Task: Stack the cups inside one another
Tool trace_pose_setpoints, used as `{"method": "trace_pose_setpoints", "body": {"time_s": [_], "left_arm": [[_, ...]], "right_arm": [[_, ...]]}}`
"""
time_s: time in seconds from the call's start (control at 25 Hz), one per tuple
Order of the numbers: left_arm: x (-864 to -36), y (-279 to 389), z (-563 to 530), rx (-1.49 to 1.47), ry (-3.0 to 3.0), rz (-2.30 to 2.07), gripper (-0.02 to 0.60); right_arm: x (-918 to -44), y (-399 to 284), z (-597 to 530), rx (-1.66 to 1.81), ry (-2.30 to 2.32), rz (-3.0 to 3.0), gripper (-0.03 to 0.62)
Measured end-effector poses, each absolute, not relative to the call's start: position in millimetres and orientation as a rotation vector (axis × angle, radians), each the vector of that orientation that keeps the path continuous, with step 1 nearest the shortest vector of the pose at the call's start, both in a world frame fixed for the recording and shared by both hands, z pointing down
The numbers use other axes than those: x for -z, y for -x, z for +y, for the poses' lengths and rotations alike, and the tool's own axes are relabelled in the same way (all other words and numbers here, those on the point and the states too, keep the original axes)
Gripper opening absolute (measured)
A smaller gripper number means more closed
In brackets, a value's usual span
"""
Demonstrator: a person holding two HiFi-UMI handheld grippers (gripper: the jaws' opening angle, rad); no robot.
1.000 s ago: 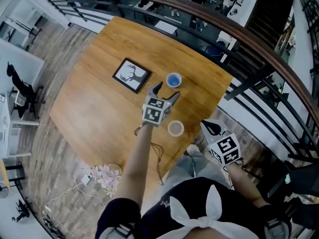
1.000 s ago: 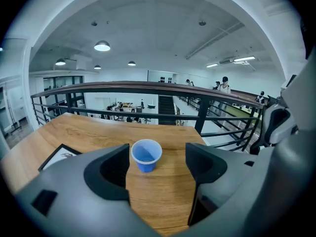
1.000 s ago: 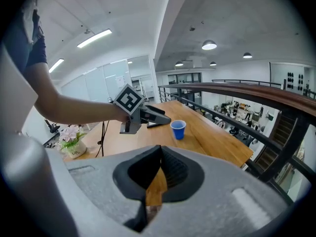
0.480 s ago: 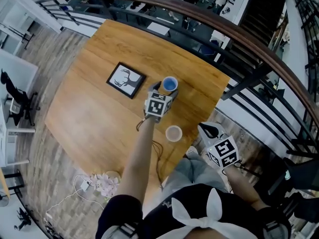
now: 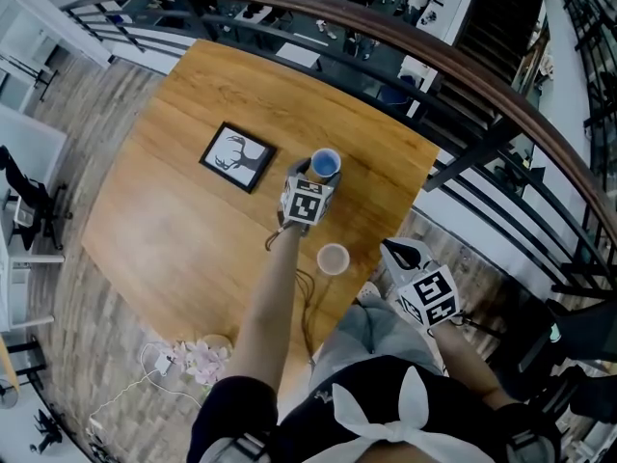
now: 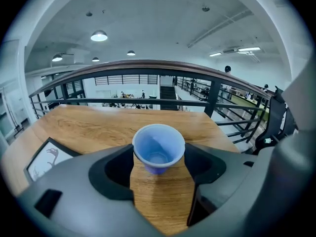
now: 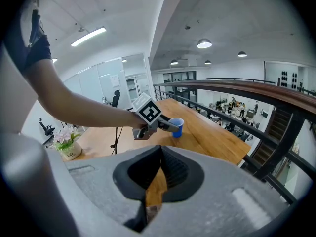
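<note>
A blue cup (image 5: pixel 326 165) stands upright on the wooden table (image 5: pixel 174 210), near its far right edge. My left gripper (image 5: pixel 318 177) reaches out to it. In the left gripper view the blue cup (image 6: pixel 158 152) sits between the wide jaws of the left gripper (image 6: pixel 159 158), which are closing; the cup shows no squeeze. A beige cup (image 5: pixel 333 258) stands closer to me by the table's near edge. My right gripper (image 5: pixel 398 250) hangs beyond that edge, to the right of the beige cup. Its jaws (image 7: pixel 149 194) are nearly together with nothing in them.
A framed deer picture (image 5: pixel 237 156) lies left of the blue cup. A dark railing (image 5: pixel 463 75) runs just behind the table's far right edge. A pot of flowers (image 5: pixel 198 355) and a cable lie on the floor by the near left side.
My left gripper has gone forward and down from beside the beige cup to the blue cup, which now sits between its jaws. The right gripper has stayed where it was.
</note>
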State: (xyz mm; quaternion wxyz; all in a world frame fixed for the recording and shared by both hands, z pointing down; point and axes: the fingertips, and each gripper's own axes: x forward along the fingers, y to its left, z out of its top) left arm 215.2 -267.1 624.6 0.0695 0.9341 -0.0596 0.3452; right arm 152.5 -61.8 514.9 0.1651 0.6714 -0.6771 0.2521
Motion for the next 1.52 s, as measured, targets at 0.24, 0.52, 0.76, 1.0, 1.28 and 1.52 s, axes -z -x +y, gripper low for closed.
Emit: {"method": "trace_pose_setpoints", "body": {"time_s": [0.24,0.52,0.76,1.0,1.28,1.52], "left_arm": [[-621.3,-214.2,-262.3,-1.038,-2.812,-0.166,0.333],[-614.7,-207.1,-262.3,-1.034,-2.819,-0.187,0.331],[-593.9,-194.0,-263.9,-0.997,-2.825,-0.230,0.331],[-565.4,-176.1,-264.9,-0.976,-2.864,-0.282,0.331],[-529.2,-161.5,-249.9,-0.923,-2.916,-0.302,0.331],[-483.2,-148.6,-231.4,-0.821,-2.975,-0.288,0.331]], "right_arm": [[-511.2,-149.3,-61.5,-0.712,-1.908,-1.934,-0.002],[-509.6,-147.3,-62.1,-0.694,-1.897,-1.951,-0.002],[-506.0,-145.4,-59.2,-0.667,-1.883,-1.963,-0.002],[-496.6,-142.3,-61.5,-0.622,-1.867,-1.987,-0.002],[-487.3,-135.8,-56.5,-0.572,-1.848,-2.020,-0.002],[-481.3,-133.2,-54.3,-0.554,-1.837,-2.038,-0.002]]}}
